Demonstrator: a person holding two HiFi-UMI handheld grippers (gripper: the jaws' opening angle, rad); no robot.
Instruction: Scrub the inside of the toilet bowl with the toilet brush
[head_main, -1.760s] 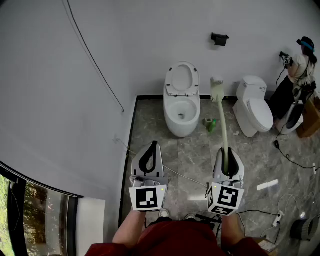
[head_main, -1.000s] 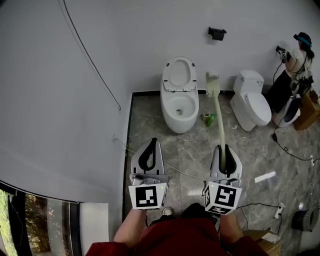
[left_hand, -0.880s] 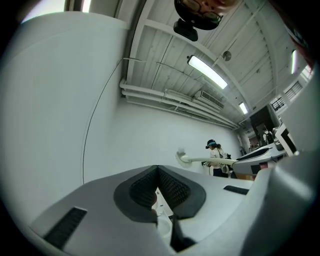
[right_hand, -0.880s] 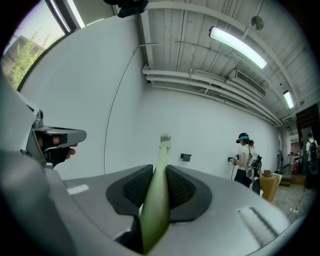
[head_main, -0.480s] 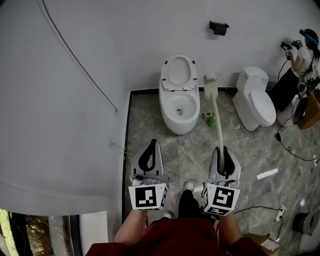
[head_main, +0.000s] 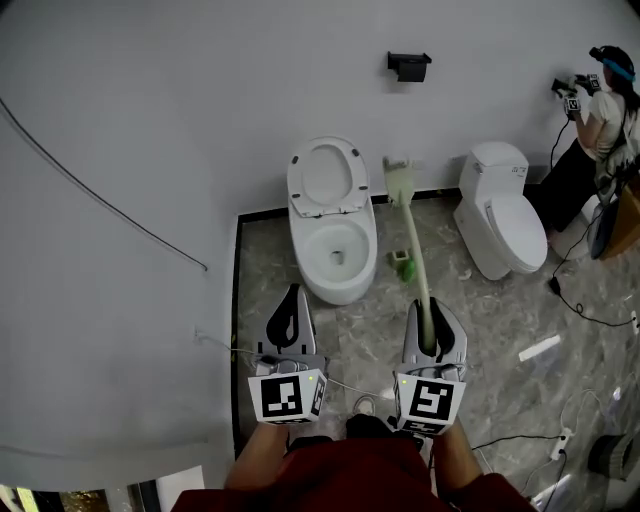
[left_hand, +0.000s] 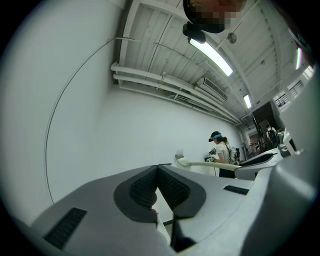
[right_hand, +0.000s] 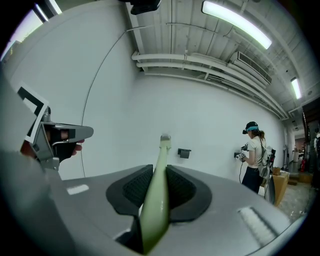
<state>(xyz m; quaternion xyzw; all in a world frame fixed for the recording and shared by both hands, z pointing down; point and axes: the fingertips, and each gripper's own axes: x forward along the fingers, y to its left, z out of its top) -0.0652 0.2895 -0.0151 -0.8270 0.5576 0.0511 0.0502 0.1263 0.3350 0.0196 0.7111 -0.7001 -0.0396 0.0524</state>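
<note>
The toilet brush (head_main: 413, 245) is being held out ahead of the person, its bristle head hanging to the right of the toilet bowl (head_main: 366, 268) and not yet inside it. The right hand-held gripper (head_main: 432, 312) is clenching the pale green handle near its lower end, with the ribbed pads pressing on both sides. The left hand-held gripper (head_main: 291, 295) is closed on nothing, its jaws meeting.

The step in hand looks like carrying the head over the rim. Swinging it left and tipping it down should bring the bristles onto the inner wall, and a firm grasp should stop the long handle twisting.

The seat is standing raised. A small green thing (head_main: 403, 265) is sitting on the grey marble floor (head_main: 370, 330), beside a second toilet (head_main: 497, 225) with its lid down. Another person (head_main: 598, 110) is working at the white wall (head_main: 200, 120) on the far right.
</note>
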